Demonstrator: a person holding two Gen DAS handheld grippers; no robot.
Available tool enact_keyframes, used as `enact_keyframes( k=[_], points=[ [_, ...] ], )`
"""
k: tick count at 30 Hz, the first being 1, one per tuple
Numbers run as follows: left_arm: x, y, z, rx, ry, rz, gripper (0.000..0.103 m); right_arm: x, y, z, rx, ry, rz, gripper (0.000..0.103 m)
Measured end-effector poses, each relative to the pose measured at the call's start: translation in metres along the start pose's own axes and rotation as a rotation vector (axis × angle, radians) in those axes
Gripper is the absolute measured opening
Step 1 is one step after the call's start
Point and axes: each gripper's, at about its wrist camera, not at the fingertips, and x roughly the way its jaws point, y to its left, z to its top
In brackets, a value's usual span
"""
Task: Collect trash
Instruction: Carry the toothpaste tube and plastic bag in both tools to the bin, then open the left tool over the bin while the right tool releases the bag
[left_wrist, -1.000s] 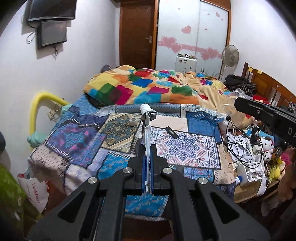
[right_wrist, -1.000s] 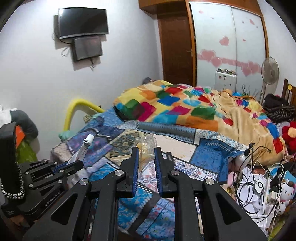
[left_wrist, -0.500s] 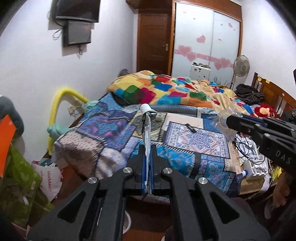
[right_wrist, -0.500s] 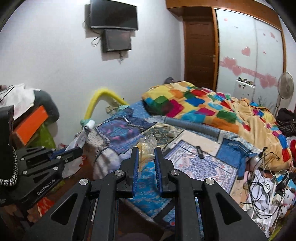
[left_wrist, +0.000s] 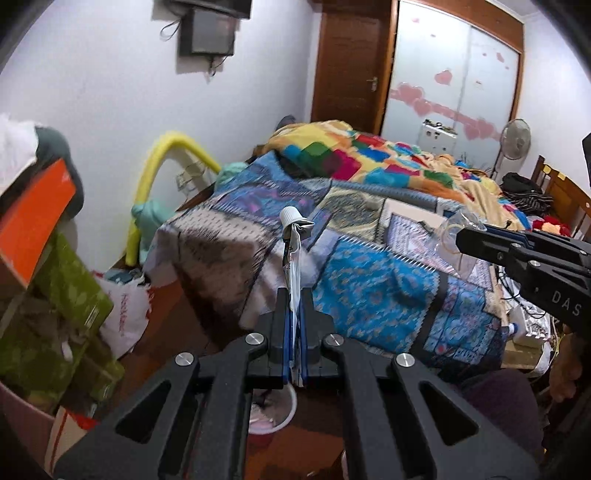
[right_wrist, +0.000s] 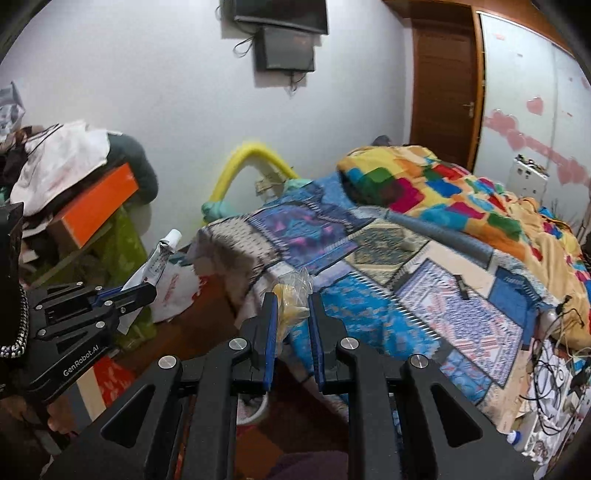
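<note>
**Crinkly plastic in one claw, squeezed tube in the other, bin right below**

Crinkly clear wrapper (right_wrist: 293, 295) with something yellow inside sits between the pads of the right claw (right_wrist: 291, 325). They're fairly wide apart but the wrapper is held up there, so I'd call it a loose grip. The left claw (left_wrist: 294, 332) is clamped tight on a flattened toothpaste tube (left_wrist: 293, 258), long axis pointing straight out along the fingers, white cap at the far end.

Both claws are off the foot of the bed (left_wrist: 369, 295), above the floor. The bit that matters: a white-rimmed bin (left_wrist: 284, 410) shows just under the left claw, directly beneath the tube's clamped end. In the right view the same bin (right_wrist: 255, 406) peeks out below the pads, a touch to the left. So the left one looks nearer to dead-centre. My guess is the drop is next; the light wrapper might drift or cling to a pad.
</note>
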Motion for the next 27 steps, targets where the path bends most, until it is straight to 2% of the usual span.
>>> enact_keyframes(
  k=[5, 11, 17, 24, 26, 27],
  points=[
    [0.012, 0.028, -0.025, -0.028, 0.059, 0.035, 0.003, 0.028, 0.026, -0.008, -0.02, 0.063, 0.046, 0.015],
    [0.035, 0.058, -0.055, -0.075, 0.15, 0.052, 0.003, 0.069, 0.052, -0.025, -0.033, 0.188, 0.117, 0.015],
    [0.059, 0.078, -0.079, -0.122, 0.233, 0.073, 0.003, 0.114, 0.076, -0.042, -0.06, 0.315, 0.163, 0.015],
    [0.081, 0.099, -0.098, -0.196, 0.304, 0.086, 0.003, 0.16, 0.096, -0.047, -0.083, 0.414, 0.211, 0.016],
    [0.088, 0.101, -0.1, -0.206, 0.321, 0.087, 0.003, 0.169, 0.099, -0.046, -0.078, 0.432, 0.227, 0.019],
    [0.09, 0.102, -0.101, -0.208, 0.326, 0.088, 0.003, 0.175, 0.101, -0.046, -0.076, 0.452, 0.24, 0.026]
  ],
)
